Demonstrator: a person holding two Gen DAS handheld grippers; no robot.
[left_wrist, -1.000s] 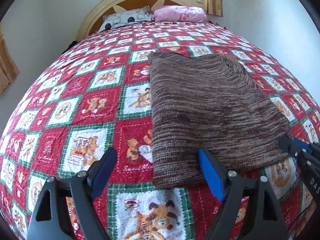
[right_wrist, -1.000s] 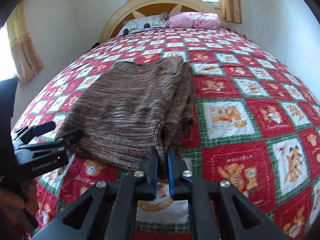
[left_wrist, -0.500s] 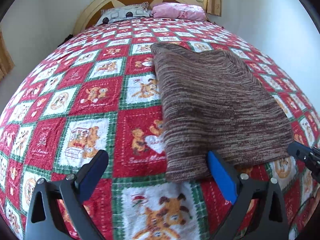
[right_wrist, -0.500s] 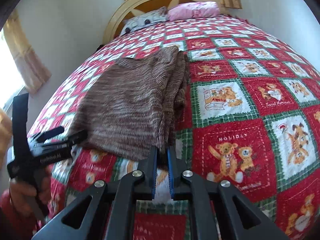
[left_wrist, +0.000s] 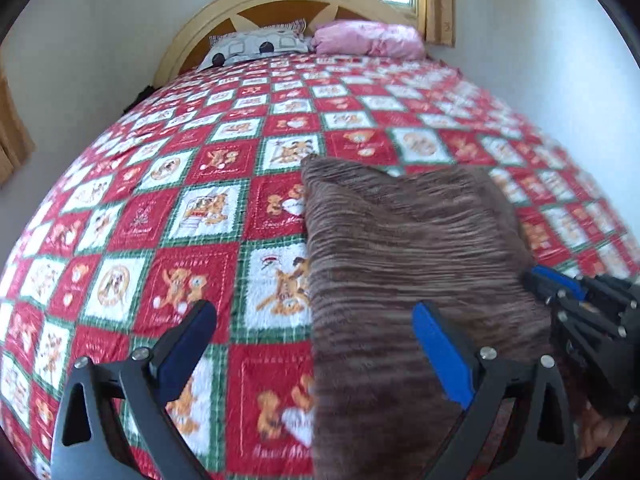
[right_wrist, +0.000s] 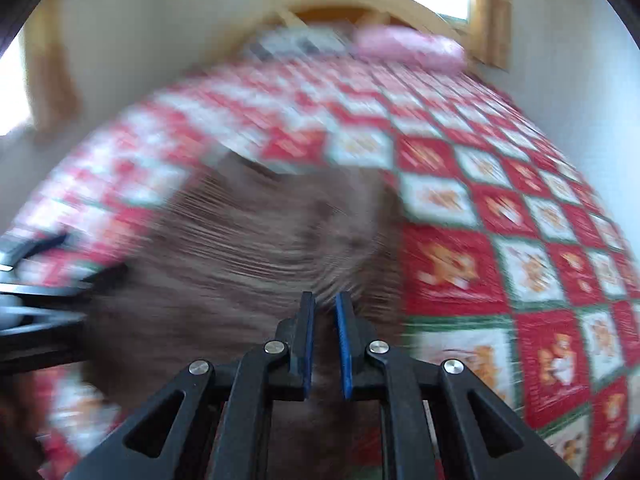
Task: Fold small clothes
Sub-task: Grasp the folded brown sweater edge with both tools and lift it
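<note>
My right tongs pinch the near edge of the soft brown striped knit garment, lying right of centre on the red patchwork bedspread. My left tongs gape wide, empty. It looks light and floppy, so I'd take its near-left corner

Both wrist views are looking low along the bedspread toward the headboard at 12 o'clock. Both are sharing the brown knit close ahead; right view is blurring.

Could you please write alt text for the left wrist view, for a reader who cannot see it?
A folded brown knit garment lies on a red, white and green teddy-bear quilt, with the open left gripper straddling its near left edge. The right gripper meets its right edge; two pillows rest by the headboard.
</note>
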